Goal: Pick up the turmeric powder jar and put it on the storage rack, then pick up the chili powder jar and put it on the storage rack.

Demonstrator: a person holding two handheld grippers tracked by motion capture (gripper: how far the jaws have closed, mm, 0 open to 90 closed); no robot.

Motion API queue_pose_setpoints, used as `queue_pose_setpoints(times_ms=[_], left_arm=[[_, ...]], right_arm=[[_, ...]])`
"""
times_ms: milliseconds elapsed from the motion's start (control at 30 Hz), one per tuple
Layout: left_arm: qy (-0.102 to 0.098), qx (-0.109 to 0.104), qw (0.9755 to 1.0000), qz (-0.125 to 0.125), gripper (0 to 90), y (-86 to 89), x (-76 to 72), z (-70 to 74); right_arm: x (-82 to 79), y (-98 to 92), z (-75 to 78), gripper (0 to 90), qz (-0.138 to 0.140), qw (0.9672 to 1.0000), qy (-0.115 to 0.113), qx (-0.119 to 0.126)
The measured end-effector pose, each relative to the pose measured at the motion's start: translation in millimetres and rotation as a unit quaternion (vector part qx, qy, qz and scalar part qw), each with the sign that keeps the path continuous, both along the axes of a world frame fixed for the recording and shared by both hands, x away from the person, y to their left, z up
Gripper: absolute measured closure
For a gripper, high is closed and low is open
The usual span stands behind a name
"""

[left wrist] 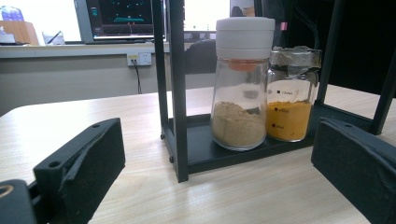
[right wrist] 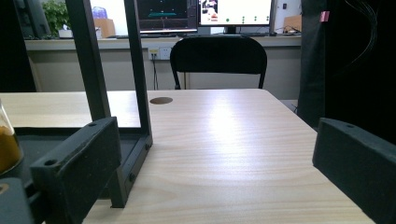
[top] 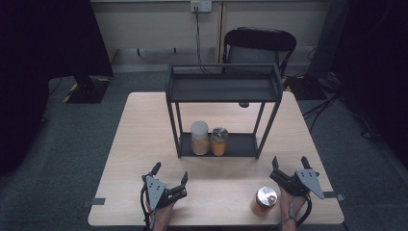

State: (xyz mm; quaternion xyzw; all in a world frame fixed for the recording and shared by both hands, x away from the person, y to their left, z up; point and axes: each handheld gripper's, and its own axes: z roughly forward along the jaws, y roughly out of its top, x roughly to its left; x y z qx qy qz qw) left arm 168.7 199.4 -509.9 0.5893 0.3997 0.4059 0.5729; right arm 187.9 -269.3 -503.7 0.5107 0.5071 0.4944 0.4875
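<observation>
Glass is the worry: the loose spice jar point(top: 263, 200) stands on the bench point(top: 216, 183) near its front edge, just beside the right gripper point(top: 291, 166), whose fingers are spread wide and empty. A careless sweep could knock it off. The left gripper point(top: 169, 174) is held open too, facing the rack point(top: 223, 89), where two jars point(left wrist: 261, 93) could be toppled. Pale wood grain is seen, with grey carpet, a black chair point(top: 260, 45) and monitors beyond.

rack: your black metal two-tier rack point(top: 222, 89) stands mid-table point(top: 144, 125).
lower shelf: white-capped glass jar point(top: 199, 137) left, touching foil-topped glass jar point(top: 219, 141).
near edge: silver-lidded orange jar point(top: 263, 200) just left of your right gripper point(top: 290, 163).
</observation>
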Motion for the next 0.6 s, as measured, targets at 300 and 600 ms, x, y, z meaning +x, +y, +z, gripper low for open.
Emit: queue_pose_setpoints(times_ms=[300, 600], left_arm=[[0.000, -0.001, 1.0000, 0.001, 2.2, -0.2, -0.2, -0.1], [-0.001, -0.001, 1.0000, 0.001, 2.2, -0.1, -0.4, -0.5]], right_arm=[[-0.5, 0.3, 0.0, 0.3, 0.000, 1.0000, -0.003, 0.002], [-3.5, -1.4, 5.9, 0.3, -0.001, 0.9999, -0.012, 0.008]])
